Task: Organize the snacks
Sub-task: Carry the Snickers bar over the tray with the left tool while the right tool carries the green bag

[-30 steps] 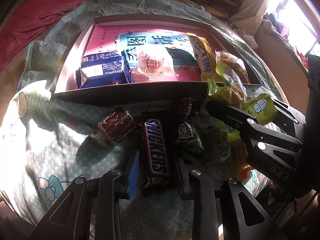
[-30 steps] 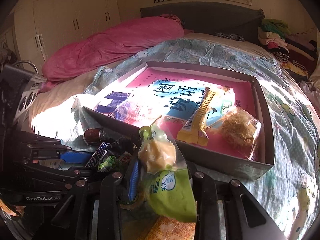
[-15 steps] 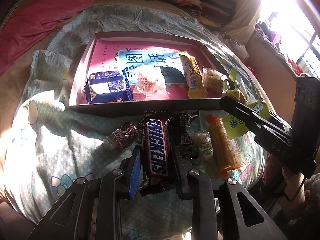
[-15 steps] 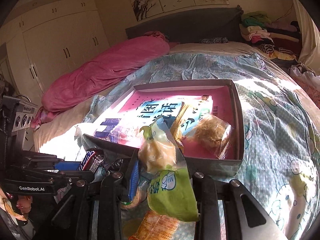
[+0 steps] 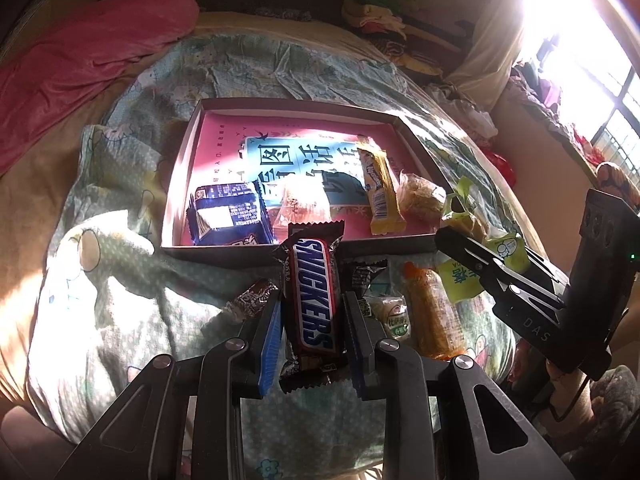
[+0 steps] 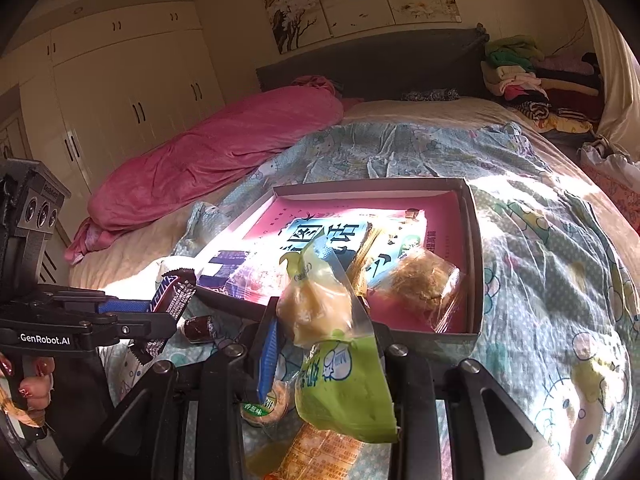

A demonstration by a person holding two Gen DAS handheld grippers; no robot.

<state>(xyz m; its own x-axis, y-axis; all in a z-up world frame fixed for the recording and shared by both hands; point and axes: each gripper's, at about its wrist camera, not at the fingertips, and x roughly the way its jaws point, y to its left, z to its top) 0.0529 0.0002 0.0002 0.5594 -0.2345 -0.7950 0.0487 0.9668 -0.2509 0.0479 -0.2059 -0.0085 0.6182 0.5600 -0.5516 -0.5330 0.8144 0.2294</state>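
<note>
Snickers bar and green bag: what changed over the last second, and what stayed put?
The left gripper, already shut on the Snickers bar, lifted it off the quilt until its top end overlaps the box wall. The right gripper, shut on the green bag, also rose and pulled back. Nothing was released. The snacks in the box and the loose ones on the quilt stayed put.

L gripper (image 5: 312, 320) raised, fingers closed on Snickers bar (image 5: 313, 300), held lengthwise betw. blue pads. R gripper (image 6: 320, 336) raised beside it, clamped on green snack bag (image 6: 340, 376). Hand (image 6: 28, 384) w/ painted nails wraps L handle.
</note>
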